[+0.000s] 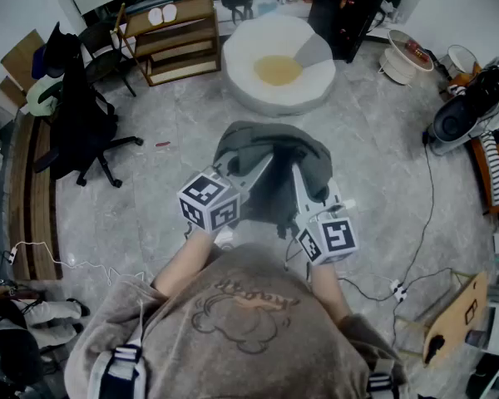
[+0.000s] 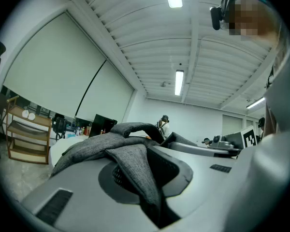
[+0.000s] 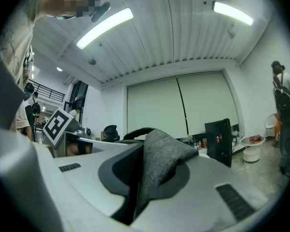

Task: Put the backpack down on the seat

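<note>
- We see the backpack (image 1: 270, 152) as grey woven cloth, matt and coarse.
- Left gripper (image 2: 145, 173) and right gripper (image 3: 145, 175): smooth matt grey plastic.
- Floor (image 1: 374, 165): grey stone-look, slight sheen.
- Shelf (image 1: 183, 36): bare wood.

Grey left gripper (image 1: 262, 163) and right gripper (image 1: 299, 173) are held level, side by side, clamped on grey woven backpack (image 1: 274, 135).

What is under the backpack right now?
Grey floor shows around the backpack, held by left gripper and right gripper; directly beneath is covered. The seat lies ahead.

No legible text; shirt print (image 1: 243, 296) too blurred.
</note>
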`<state>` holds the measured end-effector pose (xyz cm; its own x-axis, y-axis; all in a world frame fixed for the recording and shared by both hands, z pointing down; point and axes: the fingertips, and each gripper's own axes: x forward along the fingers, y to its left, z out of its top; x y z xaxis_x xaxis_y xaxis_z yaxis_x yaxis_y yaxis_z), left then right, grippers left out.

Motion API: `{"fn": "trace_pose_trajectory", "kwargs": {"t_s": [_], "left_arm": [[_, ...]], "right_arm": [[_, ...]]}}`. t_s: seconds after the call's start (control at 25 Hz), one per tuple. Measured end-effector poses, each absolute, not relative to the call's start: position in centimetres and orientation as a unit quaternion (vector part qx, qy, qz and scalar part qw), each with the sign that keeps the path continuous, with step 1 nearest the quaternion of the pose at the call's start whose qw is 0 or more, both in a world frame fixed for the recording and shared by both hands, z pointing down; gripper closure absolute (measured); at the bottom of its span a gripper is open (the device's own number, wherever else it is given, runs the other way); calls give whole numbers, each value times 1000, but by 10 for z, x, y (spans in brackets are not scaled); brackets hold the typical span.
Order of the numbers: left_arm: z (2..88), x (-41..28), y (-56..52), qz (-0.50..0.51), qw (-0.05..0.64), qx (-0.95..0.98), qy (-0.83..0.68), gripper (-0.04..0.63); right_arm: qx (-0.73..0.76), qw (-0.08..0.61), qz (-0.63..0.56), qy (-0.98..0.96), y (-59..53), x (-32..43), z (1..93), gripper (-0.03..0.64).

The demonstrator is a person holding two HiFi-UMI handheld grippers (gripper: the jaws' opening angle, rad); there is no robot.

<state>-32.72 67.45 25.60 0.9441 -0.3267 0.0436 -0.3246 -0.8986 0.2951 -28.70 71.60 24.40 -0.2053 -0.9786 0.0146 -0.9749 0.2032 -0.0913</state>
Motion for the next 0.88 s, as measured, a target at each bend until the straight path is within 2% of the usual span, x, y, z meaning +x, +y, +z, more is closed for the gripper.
{"fn": "trace_pose_trajectory", "kwargs": {"t_s": [0.88], "left_arm": [[267,-360,630,5,120,979,-163,545]], "right_arm": [[-646,18,-45,762,671,-322,262,588]]}}
